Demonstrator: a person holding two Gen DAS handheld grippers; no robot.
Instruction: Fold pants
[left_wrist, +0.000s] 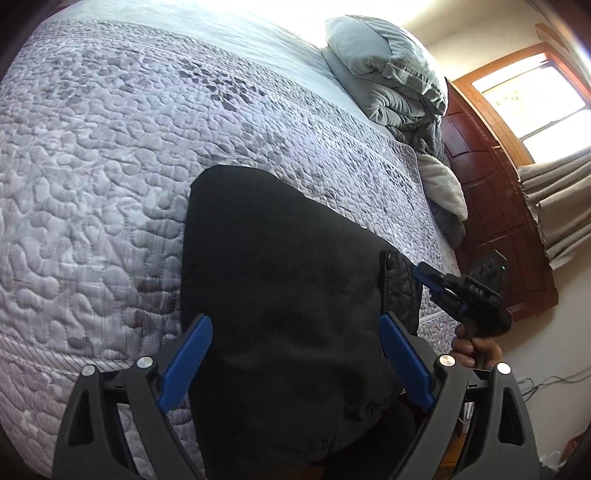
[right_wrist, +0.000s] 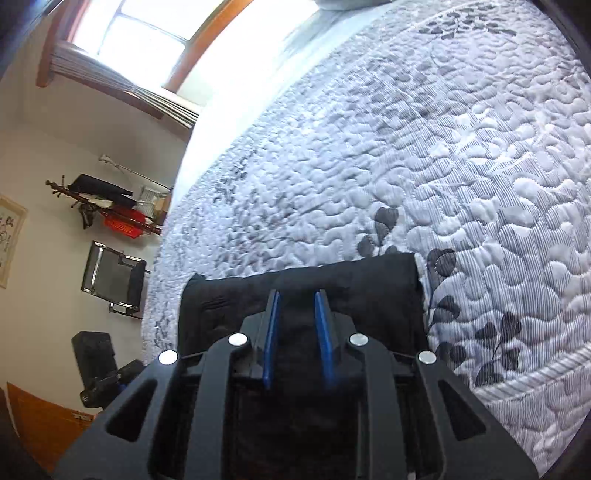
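Note:
Black pants lie on a grey quilted bedspread near the bed's edge, with a buttoned, quilted waistband at their right side. My left gripper hovers over them, its blue fingers spread wide open on either side of the cloth. A hand holds my right gripper at the waistband edge. In the right wrist view that gripper has its blue fingers close together on the pants, and black fabric fills the narrow gap.
A bunched grey duvet and pillow sit at the head of the bed by a dark wooden headboard. Curtains hang under a window. Beyond the bed's other side stand a black chair and a cluttered rack.

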